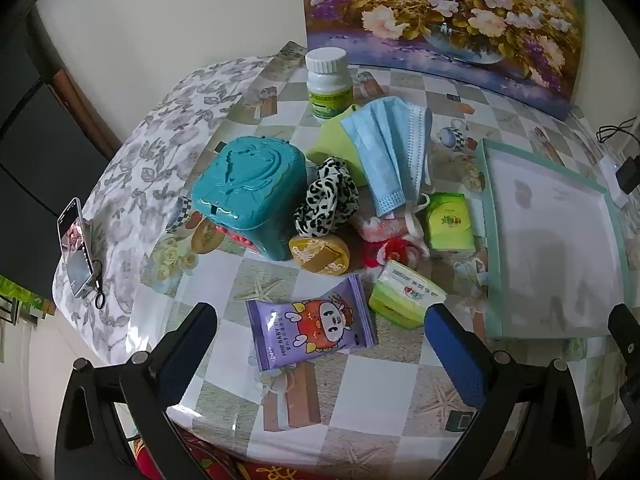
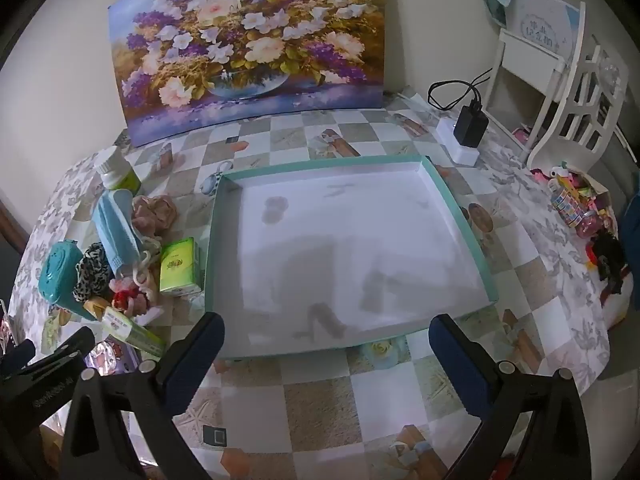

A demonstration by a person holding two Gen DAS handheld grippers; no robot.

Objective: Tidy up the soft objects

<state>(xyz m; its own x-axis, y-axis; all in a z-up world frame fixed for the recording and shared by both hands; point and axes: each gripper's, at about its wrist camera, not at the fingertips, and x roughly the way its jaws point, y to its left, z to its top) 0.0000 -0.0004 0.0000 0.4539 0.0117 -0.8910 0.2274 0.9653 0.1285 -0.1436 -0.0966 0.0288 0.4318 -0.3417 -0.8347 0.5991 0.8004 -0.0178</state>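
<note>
The left gripper hangs over the bench with its jaws wide and nothing between them; just ahead lies a purple wipes packet. The right gripper also has its jaws wide and bare, at the near edge of a shallow teal-rimmed tray, whose white floor holds nothing.

Left of the tray sits the pile of soft things: a blue face mask, a leopard-print scrunchie, a pink and red scrunchie and two green tissue packs. Beside them stand a teal lidded box and a white-capped bottle.

The bench wears a glossy checked cover. A flower painting leans on the wall behind; a charger and a white chair are to the right.
</note>
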